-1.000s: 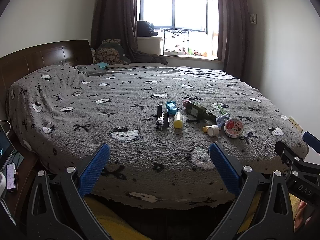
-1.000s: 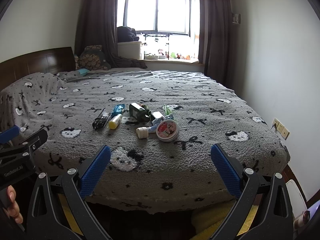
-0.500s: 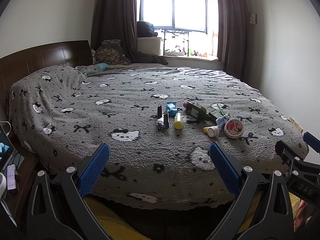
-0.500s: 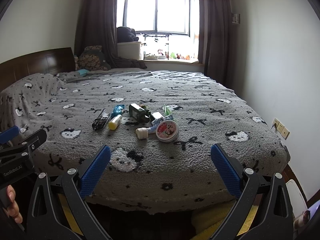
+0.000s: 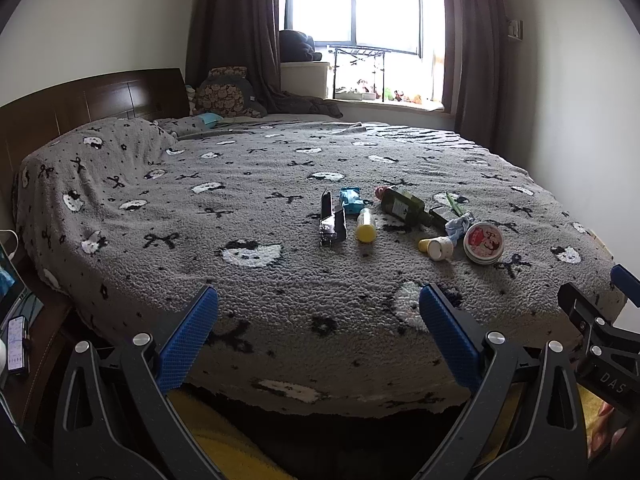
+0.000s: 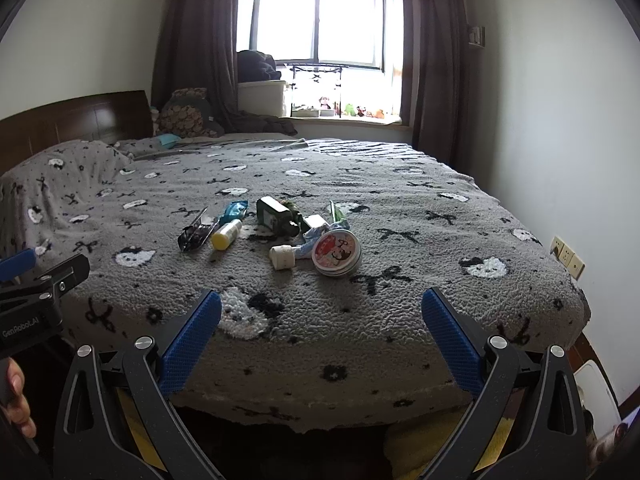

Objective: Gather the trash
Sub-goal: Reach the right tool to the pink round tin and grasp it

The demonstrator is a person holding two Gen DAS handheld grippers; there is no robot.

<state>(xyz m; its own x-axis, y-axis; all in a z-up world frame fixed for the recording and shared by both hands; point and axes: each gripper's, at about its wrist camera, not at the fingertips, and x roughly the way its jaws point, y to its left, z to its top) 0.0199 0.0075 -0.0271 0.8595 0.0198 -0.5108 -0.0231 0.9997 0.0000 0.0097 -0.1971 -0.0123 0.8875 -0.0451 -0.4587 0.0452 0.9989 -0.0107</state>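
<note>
Trash lies in a loose cluster on the grey bedspread [image 5: 248,312]: a black foil wrapper [image 5: 331,221] [image 6: 197,233], a blue packet [image 5: 351,199] [image 6: 235,210], a small yellow-capped bottle [image 5: 365,225] [image 6: 226,234], a dark green glass bottle [image 5: 404,206] [image 6: 276,216], a small white cup [image 5: 437,247] [image 6: 282,257], crumpled blue paper [image 5: 458,225] and a round red-lidded tin [image 5: 483,242] [image 6: 337,252]. My left gripper [image 5: 318,302] and right gripper [image 6: 321,304] both hang open at the bed's near edge, well short of the cluster, nothing between the fingers.
Dark headboard [image 5: 92,100] at the left, pillows and a cushion [image 5: 226,94] at the far end, a window sill with small toys [image 6: 348,111]. A phone [image 5: 16,344] lies on a low stand at left. Wall sockets [image 6: 568,257] at right. A hand [image 6: 18,404] holds the left gripper's grip.
</note>
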